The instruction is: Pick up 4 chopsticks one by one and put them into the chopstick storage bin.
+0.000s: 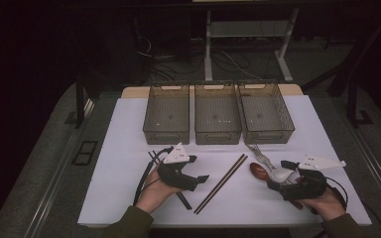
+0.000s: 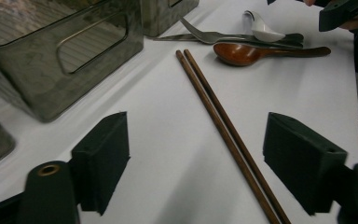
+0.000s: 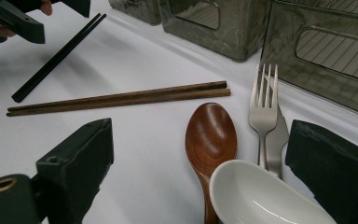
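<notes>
White table [image 1: 129, 129], three clear mesh-walled bins in a row along the far edge: left bin [image 1: 166, 115], middle bin [image 1: 217, 115], right bin [image 1: 266, 114]. All look empty in the high view.

Left gripper [image 1: 198, 174] sits near the front edge, left of centre, held in the person's left hand [image 1: 155, 191]. Jaws spread wide, nothing between them; in the left gripper view [image 2: 196, 163] bare table and the near end of the brown chopsticks [image 1: 221, 183] lie in the gap, no contact. Black chopsticks [image 1: 167, 174] lie under and beside this gripper, partly hidden by it; in the right gripper view they show as a dark pair [image 3: 58, 57] angled toward the far-left bin.

Brown chopsticks lie side by side, touching, diagonal across the table centre, far tips pointing toward the gap between middle and right bins [image 2: 223, 126] [image 3: 121, 99].

Right gripper [image 1: 278, 172] is near the front-right corner, in the right hand [image 1: 325, 202]. Jaws released, wide apart, gripping nothing. Between them in the right gripper view [image 3: 200, 168]: wooden spoon [image 3: 209, 140], white ceramic spoon [image 3: 261, 196] overlapping its handle, metal fork [image 3: 263, 112] just right of the wooden bowl, a second metal utensil [image 3: 277, 140] under the fork, type unclear. In the high view this cluster sits in front of the right bin: wooden spoon [image 1: 259, 170], white spoon [image 1: 281, 174], fork [image 1: 259, 153].
</notes>
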Motion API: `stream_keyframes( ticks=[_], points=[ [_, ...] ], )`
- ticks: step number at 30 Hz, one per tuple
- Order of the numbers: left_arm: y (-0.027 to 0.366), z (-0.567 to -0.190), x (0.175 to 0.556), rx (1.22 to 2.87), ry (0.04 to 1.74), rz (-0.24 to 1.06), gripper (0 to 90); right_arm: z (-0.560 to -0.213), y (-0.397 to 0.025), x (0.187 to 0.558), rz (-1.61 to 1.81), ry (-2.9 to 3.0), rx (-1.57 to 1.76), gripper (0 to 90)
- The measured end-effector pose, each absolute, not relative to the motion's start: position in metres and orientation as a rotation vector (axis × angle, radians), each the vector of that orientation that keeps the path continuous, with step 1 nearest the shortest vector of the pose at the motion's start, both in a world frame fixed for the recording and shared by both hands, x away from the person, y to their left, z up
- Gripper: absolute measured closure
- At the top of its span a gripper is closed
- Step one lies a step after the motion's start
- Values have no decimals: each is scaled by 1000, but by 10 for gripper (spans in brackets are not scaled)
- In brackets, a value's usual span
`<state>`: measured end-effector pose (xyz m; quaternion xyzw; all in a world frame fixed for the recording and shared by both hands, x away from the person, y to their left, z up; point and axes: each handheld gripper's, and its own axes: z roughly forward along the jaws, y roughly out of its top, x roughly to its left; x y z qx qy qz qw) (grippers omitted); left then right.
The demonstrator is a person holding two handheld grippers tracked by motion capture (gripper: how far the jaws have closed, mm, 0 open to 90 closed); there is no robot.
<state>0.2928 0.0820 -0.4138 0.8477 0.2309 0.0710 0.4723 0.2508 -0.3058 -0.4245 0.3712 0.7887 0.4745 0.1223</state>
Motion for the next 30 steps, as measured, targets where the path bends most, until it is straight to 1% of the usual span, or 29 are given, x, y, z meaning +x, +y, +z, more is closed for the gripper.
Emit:
stream_keyframes(
  ticks=[2, 6, 10, 22, 26, 30],
  points=[
    [80, -414, 293, 2080, 565, 168, 263, -425, -306, 251, 1385, 2303, 1082, 73],
    [67, -418, 292, 2098, 577, 209, 322, -425, -305, 251, 1381, 2308, 1085, 73],
    [58, -420, 293, 2121, 577, 205, 422, -425, -305, 251, 1382, 2307, 1085, 74],
    [38, -430, 295, 2145, 594, 126, 644, -426, -305, 251, 1378, 2309, 1086, 73],
    [34, -434, 297, 2149, 604, 99, 693, -426, -305, 251, 1376, 2310, 1085, 73],
    [29, -438, 296, 2169, 601, 79, 709, -426, -305, 251, 1376, 2311, 1084, 73]
  ],
)
